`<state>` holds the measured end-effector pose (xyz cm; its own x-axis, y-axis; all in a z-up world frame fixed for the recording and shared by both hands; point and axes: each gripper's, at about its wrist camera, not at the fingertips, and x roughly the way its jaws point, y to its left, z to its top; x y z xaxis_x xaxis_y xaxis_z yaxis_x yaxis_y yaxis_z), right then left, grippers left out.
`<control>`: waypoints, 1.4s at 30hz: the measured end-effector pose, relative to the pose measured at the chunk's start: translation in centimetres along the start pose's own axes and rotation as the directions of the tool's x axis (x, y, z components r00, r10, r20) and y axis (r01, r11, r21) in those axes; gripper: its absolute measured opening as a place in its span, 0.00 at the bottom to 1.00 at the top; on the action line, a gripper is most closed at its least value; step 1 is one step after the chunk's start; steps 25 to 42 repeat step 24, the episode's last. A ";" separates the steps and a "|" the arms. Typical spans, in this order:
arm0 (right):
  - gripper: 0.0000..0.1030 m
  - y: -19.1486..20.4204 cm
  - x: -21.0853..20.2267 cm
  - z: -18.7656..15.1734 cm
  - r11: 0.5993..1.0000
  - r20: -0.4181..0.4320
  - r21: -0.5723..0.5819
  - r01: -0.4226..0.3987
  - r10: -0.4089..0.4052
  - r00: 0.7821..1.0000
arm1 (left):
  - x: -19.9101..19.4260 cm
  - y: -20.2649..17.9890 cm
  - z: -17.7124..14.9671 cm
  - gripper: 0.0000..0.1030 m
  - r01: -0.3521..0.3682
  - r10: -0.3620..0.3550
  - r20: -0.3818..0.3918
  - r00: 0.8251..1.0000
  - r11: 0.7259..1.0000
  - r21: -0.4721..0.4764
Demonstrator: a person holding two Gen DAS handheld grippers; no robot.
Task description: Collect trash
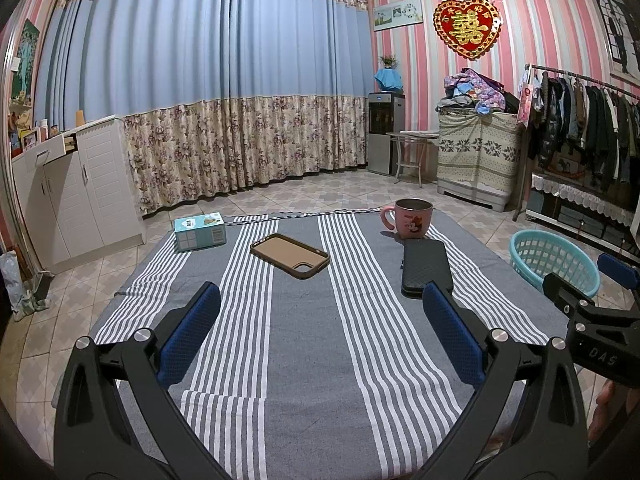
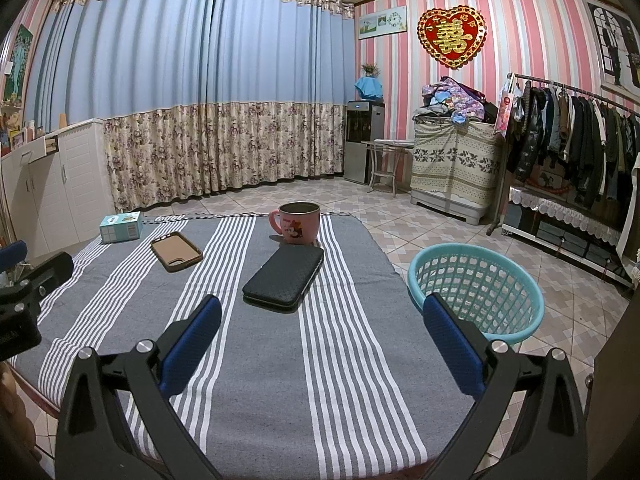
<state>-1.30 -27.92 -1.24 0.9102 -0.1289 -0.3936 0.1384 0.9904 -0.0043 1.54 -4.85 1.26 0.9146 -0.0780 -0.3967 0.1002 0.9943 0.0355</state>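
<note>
On the grey striped tablecloth (image 1: 304,320) lie a small teal box (image 1: 200,231) at the far left, a brown phone case (image 1: 289,255), a black wallet-like case (image 1: 426,267) and a pink mug (image 1: 412,218). A turquoise mesh basket (image 2: 476,292) stands on the floor off the table's right edge. My left gripper (image 1: 320,300) hovers open over the near middle of the cloth, holding nothing. My right gripper (image 2: 322,312) is open too, just short of the black case (image 2: 284,276), with its right finger in front of the basket. In the right wrist view the mug (image 2: 298,222), phone case (image 2: 176,251) and box (image 2: 121,227) sit farther back.
White cabinets (image 1: 76,184) line the left wall. A clothes rack (image 2: 572,140), a covered cabinet (image 2: 456,168) and a water dispenser (image 2: 364,140) stand at the right and back. Tiled floor surrounds the table. The other gripper's body (image 1: 592,320) shows at the right edge.
</note>
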 end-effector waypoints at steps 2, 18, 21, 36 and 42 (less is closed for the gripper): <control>0.96 0.0 0.0 0.0 1.000 -0.001 0.000 0.000 0.000 1.000 | 0.0 0.0 0.0 0.95 0.001 -0.001 -0.002 1.000 1.000 0.000; 0.96 0.1 0.0 -0.1 1.000 -0.001 0.000 0.000 0.000 1.000 | -0.2 -0.3 0.0 0.95 0.000 0.000 0.002 1.000 1.000 0.000; 0.96 0.1 0.0 -0.1 1.000 -0.001 0.000 0.000 0.000 1.000 | -0.1 -0.2 0.0 0.95 0.001 -0.001 -0.001 1.000 1.000 0.001; 0.96 0.0 0.1 -0.1 1.000 -0.001 0.000 0.000 0.000 1.000 | -0.3 -0.4 0.1 0.95 0.000 0.000 0.002 1.000 1.000 0.002; 0.96 0.0 0.1 -0.1 1.000 -0.001 0.000 0.000 0.000 1.000 | -0.3 -0.4 0.1 0.95 0.000 0.000 0.002 1.000 1.000 0.002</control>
